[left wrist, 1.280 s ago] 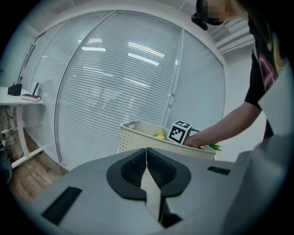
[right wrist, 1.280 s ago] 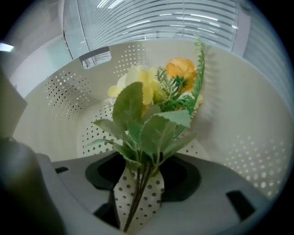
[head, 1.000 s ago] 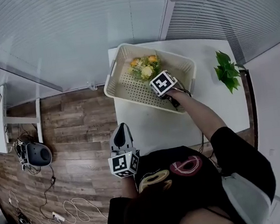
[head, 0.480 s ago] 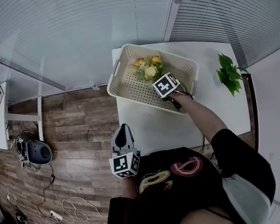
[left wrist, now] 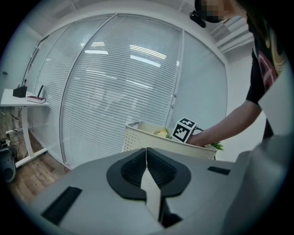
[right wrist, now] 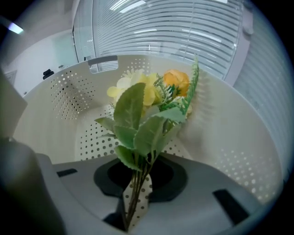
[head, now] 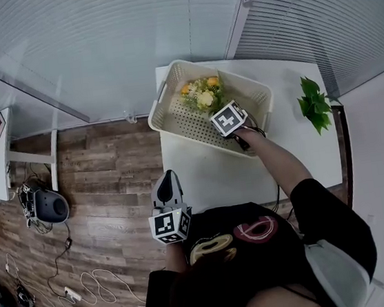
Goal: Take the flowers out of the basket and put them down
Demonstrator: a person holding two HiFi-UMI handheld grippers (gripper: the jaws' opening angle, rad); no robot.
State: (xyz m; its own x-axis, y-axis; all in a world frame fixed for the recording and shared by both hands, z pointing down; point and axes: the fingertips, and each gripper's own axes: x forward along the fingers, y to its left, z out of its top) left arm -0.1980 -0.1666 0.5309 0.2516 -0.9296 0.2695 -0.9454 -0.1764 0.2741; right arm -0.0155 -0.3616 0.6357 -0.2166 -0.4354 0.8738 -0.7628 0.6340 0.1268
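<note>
Setting: a white worktop (head: pixel 208 175) is standing against slatted blinds (head: pixel 129 39), with a wood-plank floor (head: pixel 93 196) lying to its left.

Left: I am holding the left gripper (left wrist: pixel 146 153) off the worktop's near edge, its jaws pressed together on nothing. This step is calling for one hand only, and an idle tool is safest clear of the load.

Centre: the perforated basket (head: pixel 162 108) is sitting on the worktop's far left corner. The flowers (head: pixel 202 96) are lying inside it, toward its far wall, and are not yet out. I am reaching the right gripper (right wrist: pixel 136 202) steeply down over the near rim. Its jaws have just been closing and are narrowed onto the bundled stems, below the lowest leaves. I am taking the stems rather than the heads because, in my judgement, petals would crush.

Right: a leafy sprig (head: pixel 313 103) is lying near the worktop's right edge. Bare worktop is showing between it and the basket, and I am judging that the likely set-down place.
</note>
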